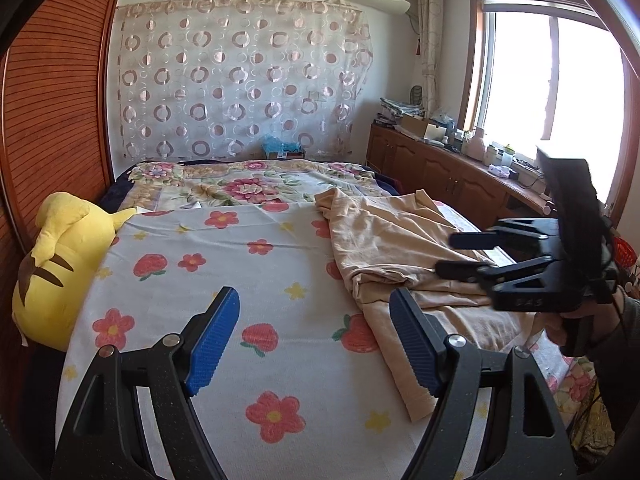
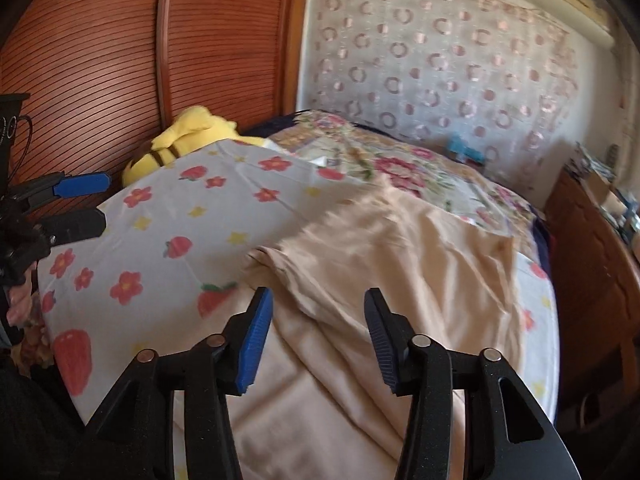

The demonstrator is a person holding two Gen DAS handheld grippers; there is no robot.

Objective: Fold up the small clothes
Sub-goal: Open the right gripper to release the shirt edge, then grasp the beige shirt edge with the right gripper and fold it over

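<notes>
The left hand-held gripper (image 1: 314,338) hovers above the bed with its blue-padded fingers spread wide and nothing between them, over the flower-and-strawberry sheet (image 1: 224,280). The right hand-held gripper (image 2: 318,338) is also wide apart and empty, poised just over the beige garment (image 2: 400,264); in the left wrist view it shows at the right edge (image 1: 444,254), held in the person's hand (image 1: 576,324). The beige garment (image 1: 400,240) lies crumpled and unfolded on the right side of the bed, one part trailing toward the near edge. A yellow plush toy (image 1: 52,264) rests at the bed's left edge against the wooden wardrobe (image 1: 52,100). A floral blanket (image 1: 248,188) covers the far end of the bed.
</notes>
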